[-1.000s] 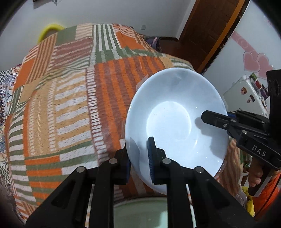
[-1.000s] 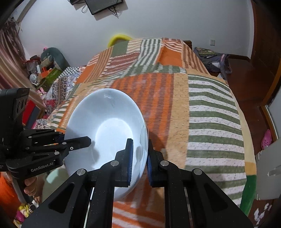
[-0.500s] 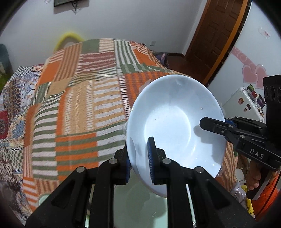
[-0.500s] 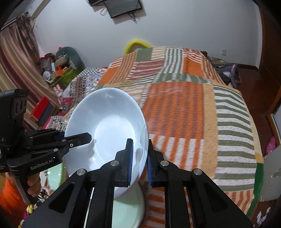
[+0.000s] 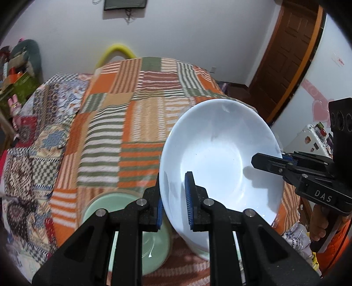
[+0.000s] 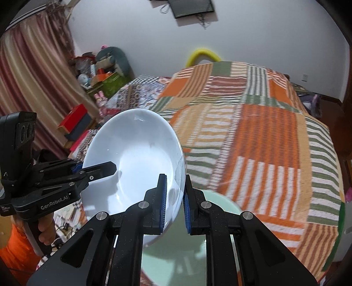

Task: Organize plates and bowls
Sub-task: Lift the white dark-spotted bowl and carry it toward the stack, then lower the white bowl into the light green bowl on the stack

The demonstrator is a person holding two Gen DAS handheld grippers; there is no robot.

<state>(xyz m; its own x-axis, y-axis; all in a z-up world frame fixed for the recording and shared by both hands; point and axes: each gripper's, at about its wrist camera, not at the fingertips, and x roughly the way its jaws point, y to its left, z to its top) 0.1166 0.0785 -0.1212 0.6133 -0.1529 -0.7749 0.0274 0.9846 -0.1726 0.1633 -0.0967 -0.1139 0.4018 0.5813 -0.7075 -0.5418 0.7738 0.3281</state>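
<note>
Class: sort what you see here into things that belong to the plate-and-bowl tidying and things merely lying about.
Job: white bowl, clamped by left gripper and right gripper; green plate underneath.
Lying about: patchwork bedspread; red box; wall screen.

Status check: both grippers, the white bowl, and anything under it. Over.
Left gripper and right gripper both shut on white bowl, opposite rims. Bowl tilted, off the bed. Green dish sits right below. Over.

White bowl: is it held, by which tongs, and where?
Both. The left tongs clamp the white bowl on one side of its rim, the right tongs on the opposite side.
</note>
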